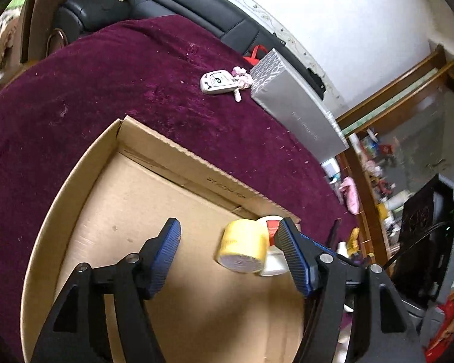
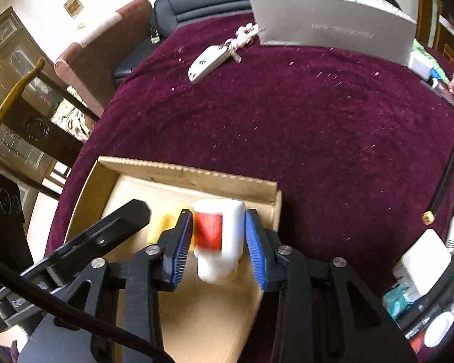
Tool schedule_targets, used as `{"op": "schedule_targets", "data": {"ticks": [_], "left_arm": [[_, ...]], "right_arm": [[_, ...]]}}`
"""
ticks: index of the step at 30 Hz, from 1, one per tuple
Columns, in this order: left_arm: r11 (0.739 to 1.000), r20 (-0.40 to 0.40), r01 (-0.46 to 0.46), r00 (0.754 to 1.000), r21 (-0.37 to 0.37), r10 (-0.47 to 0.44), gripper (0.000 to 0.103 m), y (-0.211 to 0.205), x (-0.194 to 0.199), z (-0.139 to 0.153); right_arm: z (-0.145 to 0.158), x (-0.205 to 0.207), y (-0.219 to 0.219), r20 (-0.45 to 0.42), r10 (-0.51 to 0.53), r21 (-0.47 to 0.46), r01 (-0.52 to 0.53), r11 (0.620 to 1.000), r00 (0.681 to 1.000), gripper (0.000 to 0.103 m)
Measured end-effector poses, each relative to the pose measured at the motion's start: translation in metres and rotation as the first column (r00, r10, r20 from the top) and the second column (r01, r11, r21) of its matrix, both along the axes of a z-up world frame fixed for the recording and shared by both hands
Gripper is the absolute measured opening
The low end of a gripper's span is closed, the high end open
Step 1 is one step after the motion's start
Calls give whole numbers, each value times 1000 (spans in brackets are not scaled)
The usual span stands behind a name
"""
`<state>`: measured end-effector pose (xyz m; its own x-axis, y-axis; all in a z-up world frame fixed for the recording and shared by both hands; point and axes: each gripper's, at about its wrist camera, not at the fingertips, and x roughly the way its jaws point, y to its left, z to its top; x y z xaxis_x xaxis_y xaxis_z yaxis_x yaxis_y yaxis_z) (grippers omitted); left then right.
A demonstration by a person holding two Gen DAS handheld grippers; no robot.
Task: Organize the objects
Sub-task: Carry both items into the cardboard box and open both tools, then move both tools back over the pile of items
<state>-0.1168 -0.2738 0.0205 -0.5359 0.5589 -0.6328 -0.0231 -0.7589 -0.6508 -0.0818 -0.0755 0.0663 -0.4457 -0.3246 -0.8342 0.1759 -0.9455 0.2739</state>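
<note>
Your cardboard box sits on maroon cloth, low walls all round; floor bare on left half. Yellow tub and white bottle crowd far right corner, touching each other. Cloth beyond box open up to key fob and grey carton. Your left gripper over box, jaws wide, nothing between. Your right gripper straddles white bottle, pads just clear of its sides, not pressing.
</note>
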Motion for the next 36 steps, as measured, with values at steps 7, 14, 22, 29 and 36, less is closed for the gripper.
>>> {"op": "schedule_targets", "data": {"ticks": [7, 14, 22, 29, 36], "left_arm": [[999, -19, 8, 1000, 33, -7, 61, 2, 32, 35], [992, -70, 85, 994, 88, -79, 67, 30, 78, 68], [967, -46, 254, 966, -17, -254, 68, 118, 99, 64], [858, -111, 327, 911, -395, -398, 68, 210, 113, 49], [806, -58, 327, 912, -494, -406, 68, 237, 94, 21]], "right_arm": [[39, 24, 37, -71, -24, -51, 21, 998, 997, 41], [74, 79, 103, -187, -74, -85, 59, 995, 980, 56], [58, 124, 193, -240, -225, -93, 208, 974, 944, 65], [23, 135, 270, -189, -384, -184, 351, 918, 904, 65], [0, 132, 300, -194, -431, -204, 393, 897, 881, 65]]}}
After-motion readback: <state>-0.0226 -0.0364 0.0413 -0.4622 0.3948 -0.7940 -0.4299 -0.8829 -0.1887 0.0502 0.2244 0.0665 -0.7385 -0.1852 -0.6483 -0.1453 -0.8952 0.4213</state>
